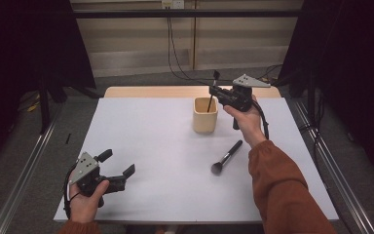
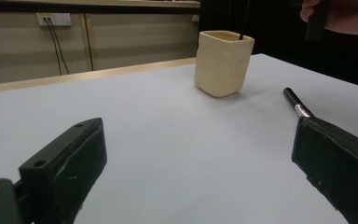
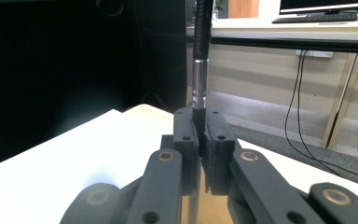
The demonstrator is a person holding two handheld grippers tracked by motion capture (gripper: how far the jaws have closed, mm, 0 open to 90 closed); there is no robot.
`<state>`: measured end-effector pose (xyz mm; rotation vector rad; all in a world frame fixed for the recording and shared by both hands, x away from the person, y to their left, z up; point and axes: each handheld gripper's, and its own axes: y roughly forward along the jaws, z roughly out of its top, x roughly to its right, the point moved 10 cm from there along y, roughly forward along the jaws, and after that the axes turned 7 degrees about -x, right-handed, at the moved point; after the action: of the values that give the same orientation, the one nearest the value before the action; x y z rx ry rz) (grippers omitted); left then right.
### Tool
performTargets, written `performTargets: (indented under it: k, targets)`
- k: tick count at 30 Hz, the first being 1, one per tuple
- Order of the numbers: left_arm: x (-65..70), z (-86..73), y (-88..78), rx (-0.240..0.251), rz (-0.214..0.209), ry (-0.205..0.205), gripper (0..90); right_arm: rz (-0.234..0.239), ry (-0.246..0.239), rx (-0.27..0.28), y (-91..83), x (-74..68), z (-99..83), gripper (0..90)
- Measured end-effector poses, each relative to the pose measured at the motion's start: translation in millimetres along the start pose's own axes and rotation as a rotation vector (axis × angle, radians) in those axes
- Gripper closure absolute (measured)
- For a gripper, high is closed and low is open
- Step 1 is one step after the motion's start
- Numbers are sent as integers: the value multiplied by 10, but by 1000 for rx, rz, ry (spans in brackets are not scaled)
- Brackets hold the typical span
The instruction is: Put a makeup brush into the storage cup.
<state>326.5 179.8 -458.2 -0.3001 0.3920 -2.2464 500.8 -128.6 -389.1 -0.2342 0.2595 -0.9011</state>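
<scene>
Brush (image 1: 210,103) one stands handle-down in the cup (image 1: 205,117), clamped by the right gripper (image 1: 213,90) at the table's (image 1: 141,146) twelve o'clock, not yet released. Second brush (image 1: 226,158) lies at the cup's five o'clock, outstanding. Left gripper (image 1: 117,163) idles wide, empty.

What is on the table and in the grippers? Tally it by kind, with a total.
Makeup brushes: 2, one lying on the table, one clamped upright in the right gripper with its handle in the cup
Cream cups: 1
Total: 3
</scene>
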Motion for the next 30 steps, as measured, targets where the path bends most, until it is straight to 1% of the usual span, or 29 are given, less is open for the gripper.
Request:
performTargets:
  k: [6, 7, 9, 14, 18, 21, 24, 30]
  targets:
    - [7, 1, 3, 1, -2, -6, 32, -2, 3, -9, 22, 32, -44, 856]
    - [13, -2, 4, -2, -1, -3, 32, 1, 2, -11, 30, 38, -55, 856]
    - [18, -2, 7, -4, 1, 12, 32, -9, 8, -20, 48, 72, -92, 856]
    - [16, 0, 11, 0, 1, 8, 32, -15, 24, -34, 88, 114, -188, 856]
    - [31, 0, 11, -5, 0, 13, 32, -17, 31, -44, 114, 138, -254, 856]
    - [45, -2, 20, -9, -2, 21, 32, -18, 36, -52, 125, 148, -293, 856]
    - [45, -4, 20, -9, -2, 18, 32, -20, 38, -58, 137, 156, -325, 856]
    - [45, -7, 21, -12, -2, 18, 32, -10, 35, -70, 175, 121, -380, 856]
